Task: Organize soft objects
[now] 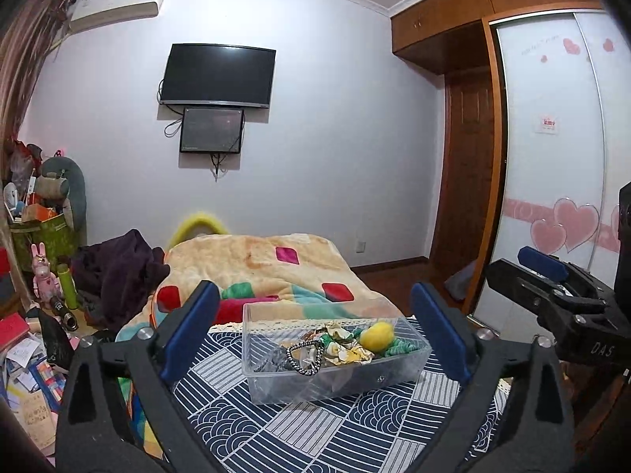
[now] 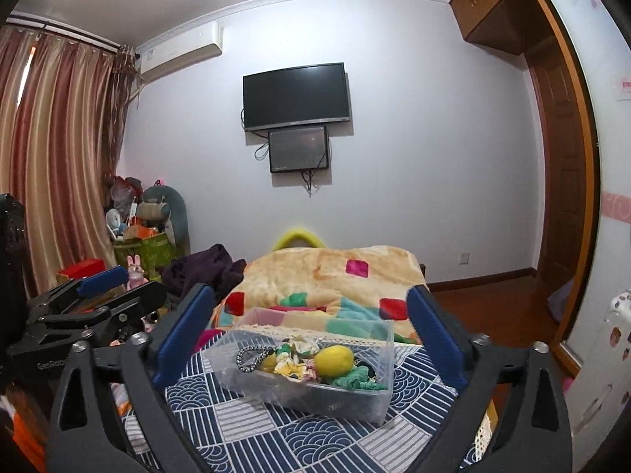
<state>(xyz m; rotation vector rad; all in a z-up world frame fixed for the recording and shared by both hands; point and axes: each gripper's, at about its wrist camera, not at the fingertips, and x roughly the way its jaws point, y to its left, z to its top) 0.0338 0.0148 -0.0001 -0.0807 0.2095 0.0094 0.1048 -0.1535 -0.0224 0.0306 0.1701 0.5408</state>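
Note:
A clear plastic box (image 1: 410, 366) stands on a blue and white patterned cloth (image 1: 327, 433). In it lie a yellow fuzzy ball (image 1: 377, 336), a black and white cord loop (image 1: 305, 358), a green fabric piece (image 1: 400, 349) and a cream floral fabric piece (image 1: 347, 351). My left gripper (image 1: 315, 335) is open and empty, its fingers either side of the box, held back from it. In the right wrist view the box (image 2: 355, 406), ball (image 2: 334, 360) and cloth (image 2: 276, 429) show again. My right gripper (image 2: 307, 335) is open and empty, held back from the box.
A bed with a patchwork blanket (image 1: 276, 272) lies behind the box. Clutter, toys and a dark garment (image 1: 118, 272) fill the left side. A wardrobe with heart stickers (image 1: 560, 197) and a wooden door (image 1: 465, 197) are on the right. The right gripper shows at the left view's edge (image 1: 552, 295).

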